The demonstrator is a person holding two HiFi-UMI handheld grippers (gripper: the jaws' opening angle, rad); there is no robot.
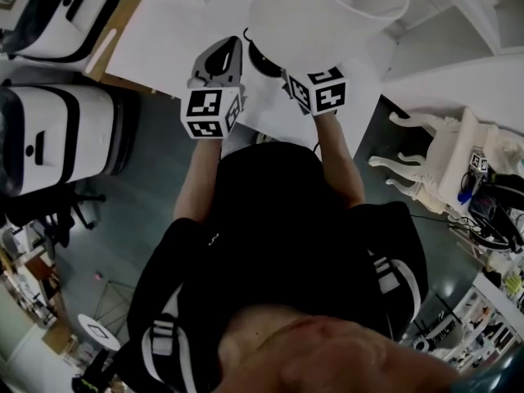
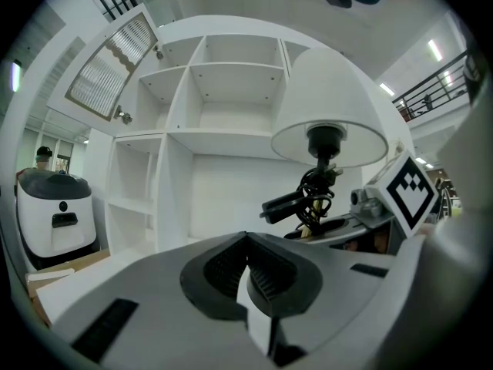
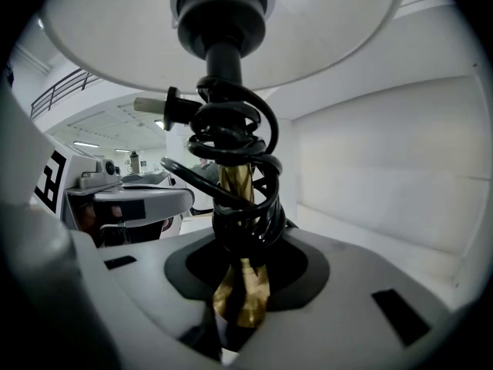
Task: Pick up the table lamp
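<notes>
The table lamp has a white shade (image 1: 327, 6) and a brass stem (image 3: 240, 295) wound with a black cord (image 3: 235, 141) whose plug sticks out to the left. My right gripper (image 3: 239, 284) is shut on the lower stem, and the shade (image 3: 115, 29) spreads overhead. In the head view the right gripper (image 1: 274, 65) reaches under the shade over the white table (image 1: 164, 47). My left gripper (image 1: 225, 49) hangs just left of the lamp with its jaws together and nothing between them (image 2: 248, 264). From it I see the lamp (image 2: 331, 106) and the right gripper's marker cube (image 2: 408, 191).
A white shelf unit (image 2: 200, 129) stands behind the table. Two white machines (image 1: 57, 137) are on the floor at the left. An ornate white piece of furniture (image 1: 442, 162) and cluttered shelves sit at the right. The person's body fills the lower head view.
</notes>
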